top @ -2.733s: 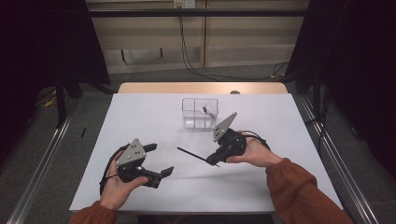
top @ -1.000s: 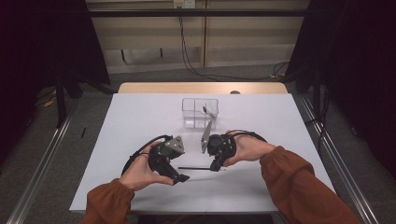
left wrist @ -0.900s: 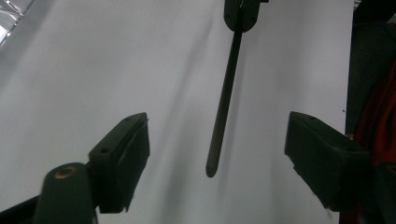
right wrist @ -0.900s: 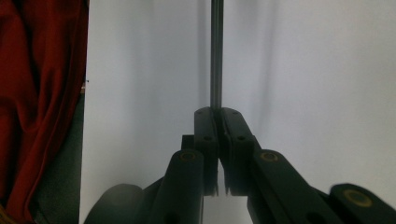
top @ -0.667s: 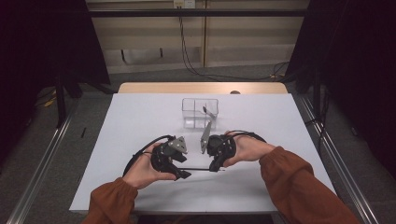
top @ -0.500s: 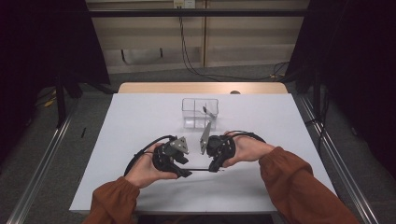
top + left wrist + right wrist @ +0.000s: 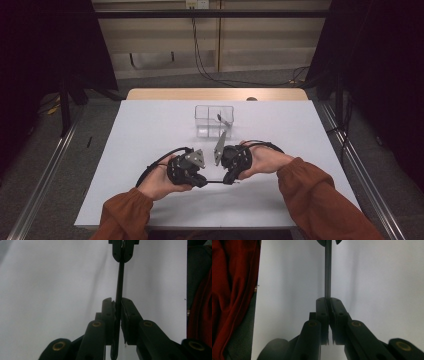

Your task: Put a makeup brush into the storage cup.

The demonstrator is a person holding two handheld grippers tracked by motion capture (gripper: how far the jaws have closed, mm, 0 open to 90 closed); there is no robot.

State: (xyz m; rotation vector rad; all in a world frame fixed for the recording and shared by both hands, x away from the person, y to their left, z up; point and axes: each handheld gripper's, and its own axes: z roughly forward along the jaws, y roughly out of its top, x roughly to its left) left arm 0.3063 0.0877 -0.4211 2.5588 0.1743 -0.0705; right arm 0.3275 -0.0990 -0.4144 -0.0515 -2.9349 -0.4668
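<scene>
A thin black strip (image 7: 216, 182) runs level just above the white table, held at both ends. In the high view my left gripper (image 7: 204, 183) and right gripper (image 7: 229, 181) face each other tip to tip near the table's front middle. In the left gripper view the left gripper (image 7: 118, 305) has just been closing and its pads now press on the strip (image 7: 120, 280); the right gripper (image 7: 122, 251) clamps the far end. In the right gripper view the right gripper (image 7: 327, 303) is shut on the strip (image 7: 327, 270), which runs straight ahead.
A clear plastic box (image 7: 215, 120) with a divider and a small dark item inside stands behind the grippers at the table's middle. White table (image 7: 140, 130) surface lies to the left and right. Rust-red sleeves come in from the bottom edge.
The left hand came in from the front left to the right gripper, and its jaws closed on the strip's free end. The right gripper stayed shut on its end and barely moved.
</scene>
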